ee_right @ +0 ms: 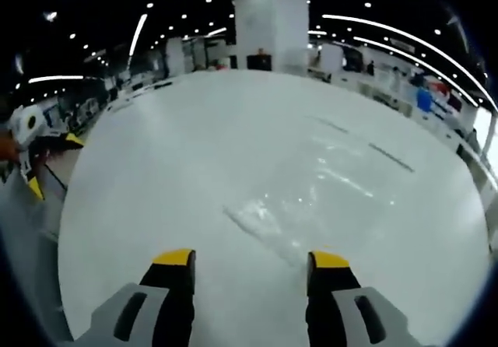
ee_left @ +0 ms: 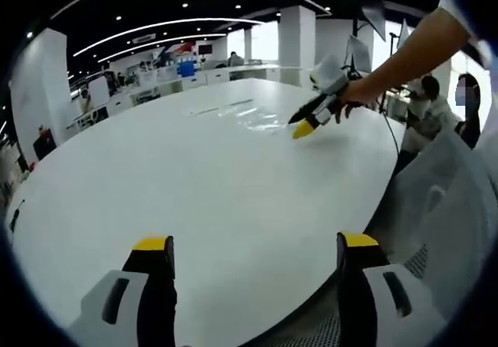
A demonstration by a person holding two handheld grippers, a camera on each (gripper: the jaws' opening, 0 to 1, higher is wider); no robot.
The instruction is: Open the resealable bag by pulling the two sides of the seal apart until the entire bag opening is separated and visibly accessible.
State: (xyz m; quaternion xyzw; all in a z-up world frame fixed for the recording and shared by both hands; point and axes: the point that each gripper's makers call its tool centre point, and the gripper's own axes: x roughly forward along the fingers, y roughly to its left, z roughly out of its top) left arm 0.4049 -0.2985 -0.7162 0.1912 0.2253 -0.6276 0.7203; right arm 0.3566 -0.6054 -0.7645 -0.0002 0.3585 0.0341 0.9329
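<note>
The clear bag lay flat on the white table, just ahead of the right gripper at twelve to one o'clock, its long axis toward two. The right gripper's jaws were spread and empty. The left gripper, also spread, was well back.

White table broad and bare ahead of left gripper; open run across its top. Clear bag lies flat just past right gripper, low, no bar to passing above. Right gripper and hand hang over far right of table. Table edge close at left gripper's right side.
</note>
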